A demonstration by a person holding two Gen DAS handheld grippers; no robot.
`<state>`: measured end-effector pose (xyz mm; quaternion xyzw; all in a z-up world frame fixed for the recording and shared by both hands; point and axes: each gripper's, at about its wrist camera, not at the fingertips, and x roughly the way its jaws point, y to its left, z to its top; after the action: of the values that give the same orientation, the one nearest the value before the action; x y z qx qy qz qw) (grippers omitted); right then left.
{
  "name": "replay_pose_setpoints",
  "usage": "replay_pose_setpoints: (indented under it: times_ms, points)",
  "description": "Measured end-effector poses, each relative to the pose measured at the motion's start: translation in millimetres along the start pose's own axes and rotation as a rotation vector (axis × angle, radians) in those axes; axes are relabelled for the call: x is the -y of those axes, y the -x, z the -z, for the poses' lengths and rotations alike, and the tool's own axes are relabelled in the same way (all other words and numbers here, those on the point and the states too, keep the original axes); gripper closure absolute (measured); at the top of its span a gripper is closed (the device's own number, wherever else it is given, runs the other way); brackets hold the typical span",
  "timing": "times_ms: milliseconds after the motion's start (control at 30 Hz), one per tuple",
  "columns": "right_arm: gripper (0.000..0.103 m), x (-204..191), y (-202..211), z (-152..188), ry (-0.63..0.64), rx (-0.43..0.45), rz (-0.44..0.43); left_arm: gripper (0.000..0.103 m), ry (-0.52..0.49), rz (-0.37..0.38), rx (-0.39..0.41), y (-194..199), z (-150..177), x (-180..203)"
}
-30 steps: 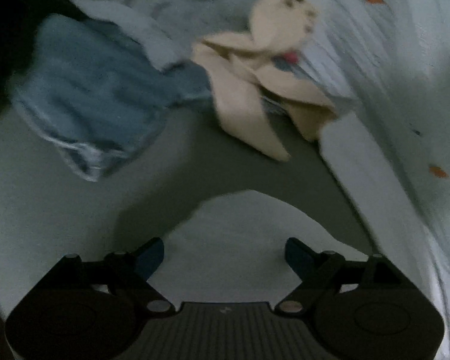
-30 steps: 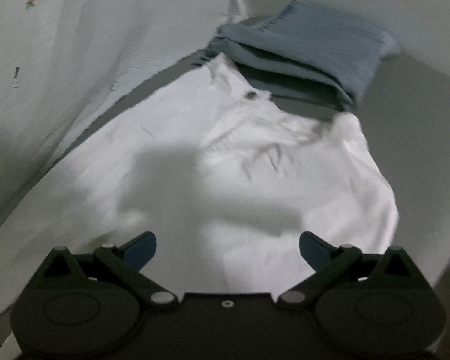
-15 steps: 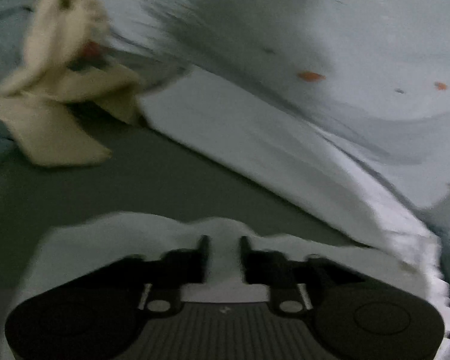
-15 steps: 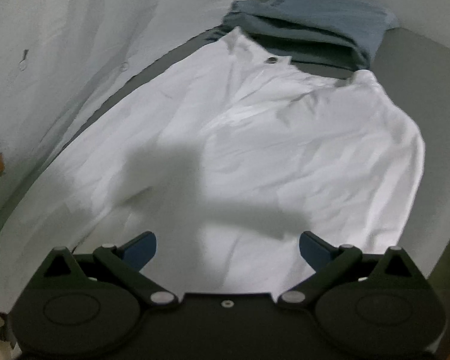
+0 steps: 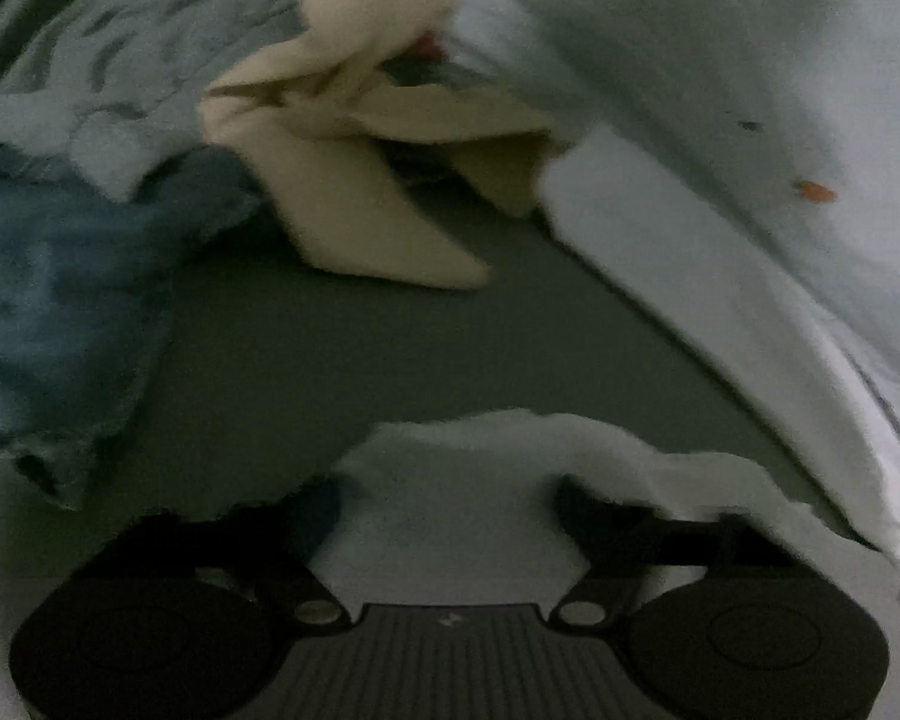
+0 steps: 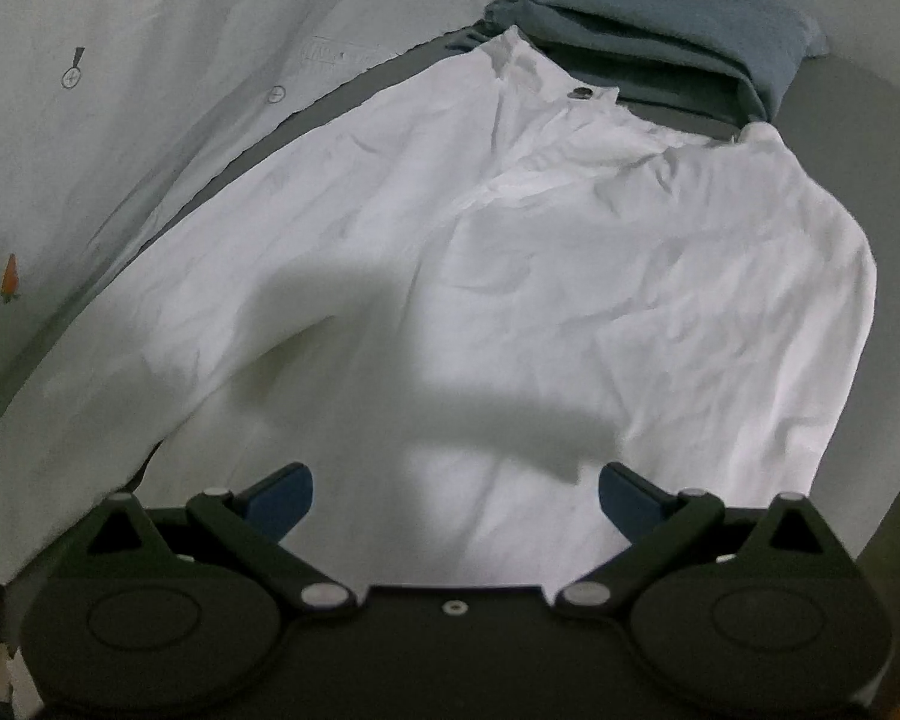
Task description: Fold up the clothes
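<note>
A white garment (image 6: 570,276) with a dark button at its far end lies spread flat on the grey bed surface (image 6: 870,120). My right gripper (image 6: 456,495) hovers over its near part, jaws wide and empty. In the left wrist view an edge of white cloth (image 5: 450,480) fills the gap of my left gripper (image 5: 450,510) and drapes over the right finger. Those jaws are closing, though the fingers still stand well apart and I see no pad pressing the cloth. The picture is blurred.
A cream plush toy (image 5: 360,60) and a crumpled blue cloth (image 5: 48,276) lie beyond the left gripper. A pale sheet with small carrot prints (image 5: 750,120) (image 6: 150,60) runs along one side. A folded blue-grey cloth (image 6: 690,30) sits past the white garment.
The left view swung right and back; its fingers stood nearly together on white cloth half a second ago and are apart now. The right gripper drew back over the garment, still open.
</note>
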<state>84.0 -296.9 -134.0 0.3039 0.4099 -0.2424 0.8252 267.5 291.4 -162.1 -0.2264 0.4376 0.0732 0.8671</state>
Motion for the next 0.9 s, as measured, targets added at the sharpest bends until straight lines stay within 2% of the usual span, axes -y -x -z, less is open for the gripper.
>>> replay_pose_setpoints:
  times_ms: [33, 133, 233, 333, 467, 533, 600, 667, 733, 767, 833, 867, 900]
  points:
    - [0.000, -0.4, 1.3, -0.1, 0.004, 0.002, 0.002, 0.102, 0.001, 0.000, -0.019, -3.3, 0.7, 2.3]
    - [0.000, 1.9, 2.6, -1.1, -0.002, 0.002, 0.005, 0.103, 0.006, -0.016, -0.010, -6.3, -2.2, 4.3]
    - [0.000, 5.7, 2.9, -1.8, -0.011, 0.004, 0.011, 0.103, 0.056, 0.027, 0.033, 3.1, -8.8, 3.3]
    - [0.000, 9.0, 3.5, -3.3, -0.025, 0.005, 0.014, 0.103, 0.056, 0.067, 0.109, 22.8, -22.5, 12.7]
    - [0.000, 10.8, 4.6, -7.7, -0.030, 0.018, 0.006, 0.103, 0.039, 0.101, 0.234, 47.3, -61.0, 37.7]
    - [0.000, 10.3, 6.1, -9.5, -0.023, 0.027, 0.002, 0.103, 0.026, 0.063, 0.319, 56.3, -80.5, 49.3]
    - [0.000, 9.9, 6.7, -10.2, -0.014, 0.032, 0.001, 0.103, 0.066, -0.015, 0.359, 53.4, -101.2, 52.1]
    - [0.000, 10.9, 5.1, -10.5, -0.014, 0.029, 0.001, 0.103, 0.091, -0.078, 0.335, 39.1, -118.3, 49.1]
    - [0.000, 11.5, 3.8, -10.3, -0.020, 0.022, -0.001, 0.103, 0.099, -0.088, 0.299, 33.1, -123.2, 45.2]
    - [0.000, 11.6, 4.2, -10.2, -0.020, 0.022, -0.002, 0.099, 0.105, -0.079, 0.289, 34.3, -120.9, 41.1]
    - [0.000, 12.4, 5.5, -9.5, -0.015, 0.027, -0.004, 0.074, 0.092, -0.072, 0.270, 36.7, -109.3, 31.9]
    - [0.000, 12.6, 5.1, -8.6, -0.011, 0.026, -0.003, 0.053, 0.072, -0.085, 0.244, 34.0, -101.9, 25.9]
    - [0.000, 13.3, 4.0, -8.3, -0.009, 0.022, 0.001, 0.040, 0.053, -0.103, 0.214, 30.2, -93.8, 18.5]
